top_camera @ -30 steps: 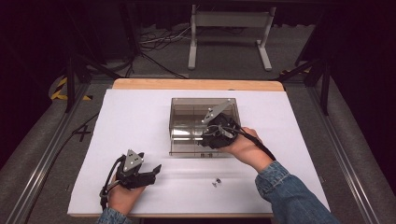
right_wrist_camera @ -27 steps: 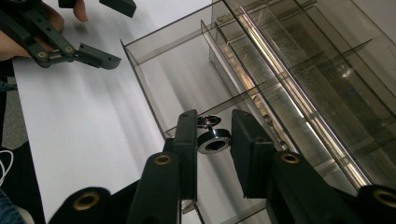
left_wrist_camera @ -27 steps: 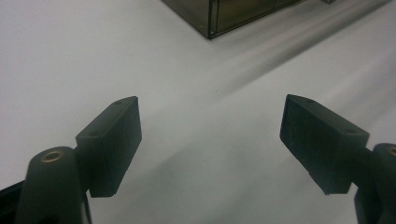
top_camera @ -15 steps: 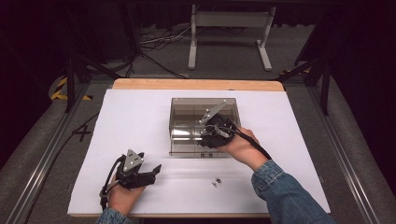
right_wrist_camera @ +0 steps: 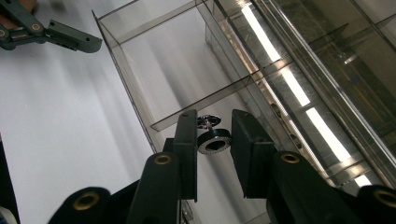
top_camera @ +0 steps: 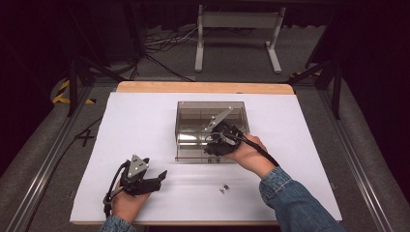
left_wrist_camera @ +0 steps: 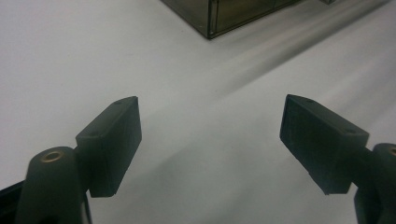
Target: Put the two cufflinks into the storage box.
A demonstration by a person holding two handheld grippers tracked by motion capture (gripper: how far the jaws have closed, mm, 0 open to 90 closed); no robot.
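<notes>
**Small metal part between the jaws over the clear box**

Near-left of the clear divided box, the left gripper rests on the white table, jaws wide apart, empty. At the box's near edge, the right gripper has its jaws almost closed around a small round metal part above a near compartment.

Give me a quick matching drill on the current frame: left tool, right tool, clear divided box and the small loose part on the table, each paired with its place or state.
Things:
1. left tool
2. right tool
3. clear divided box
4. small loose part

Places or states:
A. lies on the white table between the two hands
B. stands at the middle of the table, divided into compartments
C. jaws wide apart over bare table, nothing between them
D. over a box compartment, with a small round metal piece between its jaws

Pairs: 1-C, 2-D, 3-B, 4-A
</notes>
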